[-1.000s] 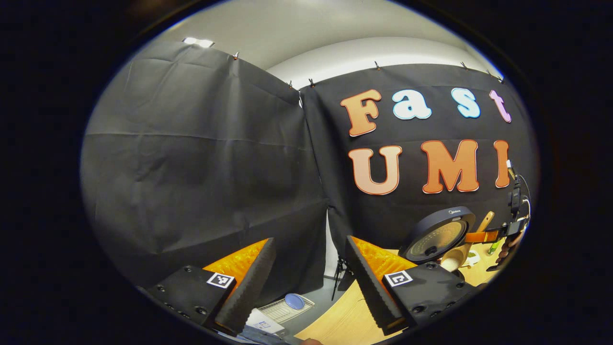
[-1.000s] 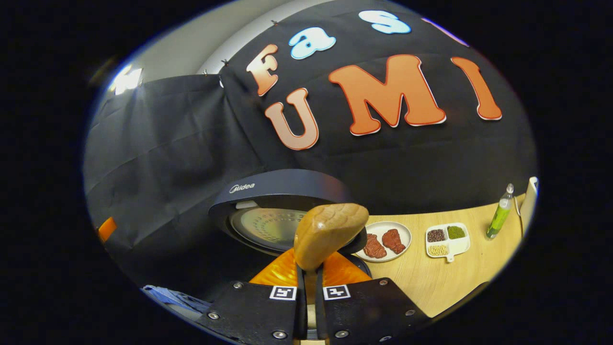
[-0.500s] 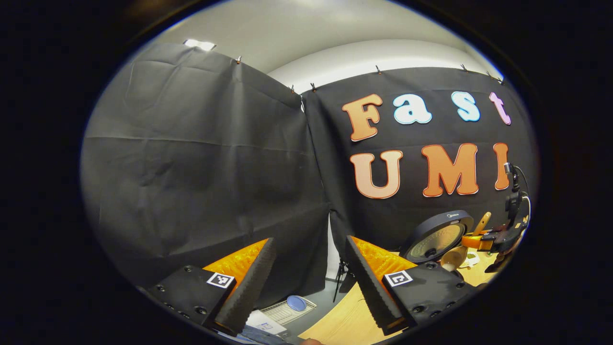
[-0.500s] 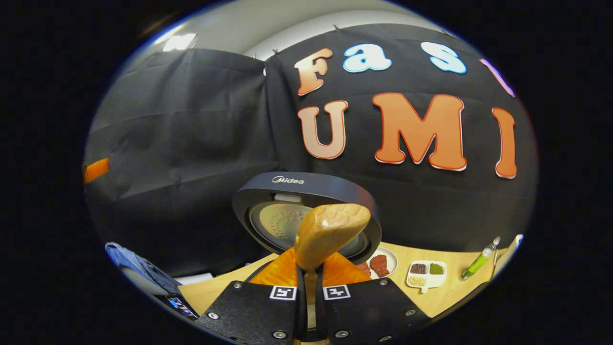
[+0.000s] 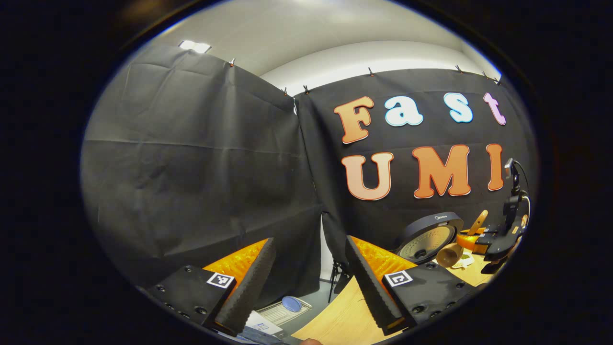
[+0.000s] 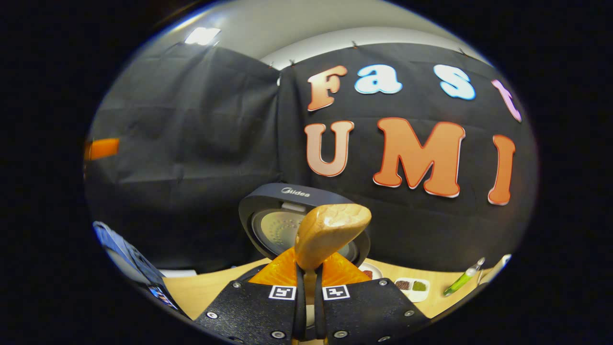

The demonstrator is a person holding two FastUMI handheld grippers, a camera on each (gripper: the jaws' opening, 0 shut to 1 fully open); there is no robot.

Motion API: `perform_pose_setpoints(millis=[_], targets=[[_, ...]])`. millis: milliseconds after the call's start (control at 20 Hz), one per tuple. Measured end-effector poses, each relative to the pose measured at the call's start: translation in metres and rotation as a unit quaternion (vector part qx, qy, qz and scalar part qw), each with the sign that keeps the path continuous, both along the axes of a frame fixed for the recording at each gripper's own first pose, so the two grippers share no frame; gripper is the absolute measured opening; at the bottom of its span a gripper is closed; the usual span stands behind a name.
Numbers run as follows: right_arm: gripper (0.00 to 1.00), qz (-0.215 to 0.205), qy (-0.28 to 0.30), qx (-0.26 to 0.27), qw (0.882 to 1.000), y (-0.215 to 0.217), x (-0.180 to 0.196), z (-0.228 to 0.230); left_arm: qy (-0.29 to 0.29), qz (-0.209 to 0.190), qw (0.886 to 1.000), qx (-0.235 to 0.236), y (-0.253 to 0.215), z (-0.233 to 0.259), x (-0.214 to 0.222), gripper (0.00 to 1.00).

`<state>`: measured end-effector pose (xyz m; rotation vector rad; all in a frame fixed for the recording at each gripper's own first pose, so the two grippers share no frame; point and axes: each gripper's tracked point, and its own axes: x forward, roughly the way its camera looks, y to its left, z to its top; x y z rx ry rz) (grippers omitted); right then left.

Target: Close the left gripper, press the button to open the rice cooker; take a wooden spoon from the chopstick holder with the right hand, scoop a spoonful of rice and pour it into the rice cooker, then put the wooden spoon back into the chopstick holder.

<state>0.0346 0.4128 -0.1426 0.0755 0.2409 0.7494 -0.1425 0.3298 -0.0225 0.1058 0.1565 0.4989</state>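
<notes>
In the right gripper view, my right gripper [image 6: 309, 275] is shut on the wooden spoon [image 6: 330, 232], whose rounded bowl stands up just past the fingertips. Behind it stands the dark rice cooker's raised lid [image 6: 292, 201], inner face toward me. The cooker's pot is hidden behind the spoon and gripper. In the left gripper view, my left gripper [image 5: 309, 287] is open and holds nothing, high off the table's left end. Far to its right are the open cooker lid [image 5: 426, 237], the spoon [image 5: 449, 255] and the right gripper [image 5: 488, 239] holding it.
On the wooden table [image 6: 210, 292], right of the cooker, sit a plate of meat [image 6: 371, 273], a white divided dish [image 6: 412, 286] and a green bottle [image 6: 462, 282]. A blue cloth-like thing [image 6: 129, 256] lies at the left. A blue lid [image 5: 290, 303] lies on the floor.
The right gripper has drawn back from the cooker and tilted up, the spoon still held; lid and dishes look smaller and lower. The left gripper stays open, hardly moved.
</notes>
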Motion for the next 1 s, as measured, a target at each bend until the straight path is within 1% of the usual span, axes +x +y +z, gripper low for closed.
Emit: perform_pose_setpoints(millis=[50,100,200,300,350,400,450,500,550,650,850,900,1000], targets=[[0.06,-0.009,0.024,0.019,1.000,-0.012,0.006,0.003,0.000,-0.003,1.000,-0.005,-0.005,-0.001,0.003,0.94],[0.06,-0.018,0.044,0.036,0.998,-0.024,0.012,0.005,-0.002,-0.005,1.000,-0.008,-0.010,-0.002,0.004,1.00],[0.06,-0.041,0.080,0.062,0.994,-0.053,0.019,0.006,-0.001,-0.014,1.000,-0.012,-0.022,-0.007,0.011,0.94],[0.06,-0.066,0.092,0.067,0.991,-0.092,0.022,0.002,0.005,-0.027,1.000,-0.013,-0.039,-0.012,0.020,0.94],[0.06,-0.079,0.092,0.061,0.991,-0.111,0.023,-0.002,0.006,-0.035,0.999,-0.012,-0.048,-0.014,0.026,0.94],[0.11,-0.095,0.094,0.052,0.990,-0.133,0.024,-0.010,0.006,-0.044,0.999,-0.012,-0.058,-0.014,0.033,1.00],[0.11,-0.110,0.100,0.042,0.988,-0.154,0.023,-0.021,0.008,-0.053,0.998,-0.014,-0.067,-0.016,0.040,1.00],[0.06,-0.126,0.107,0.033,0.986,-0.176,0.023,-0.031,0.009,-0.062,0.998,-0.015,-0.076,-0.018,0.046,0.94],[0.06,-0.144,0.114,0.026,0.983,-0.199,0.022,-0.039,0.011,-0.071,0.997,-0.017,-0.086,-0.019,0.051,0.94],[0.06,-0.178,0.127,0.016,0.976,-0.242,0.021,-0.055,0.016,-0.089,0.996,-0.018,-0.105,-0.025,0.061,0.98],[0.06,-0.238,0.156,-0.010,0.959,-0.318,0.003,-0.088,0.038,-0.116,0.992,-0.020,-0.138,-0.041,0.079,0.94],[0.06,-0.252,0.162,-0.014,0.954,-0.335,0.002,-0.094,0.040,-0.123,0.991,-0.022,-0.146,-0.043,0.082,1.00],[0.06,-0.280,0.170,-0.021,0.945,-0.365,-0.002,-0.106,0.045,-0.135,0.990,-0.024,-0.161,-0.047,0.091,0.94]])
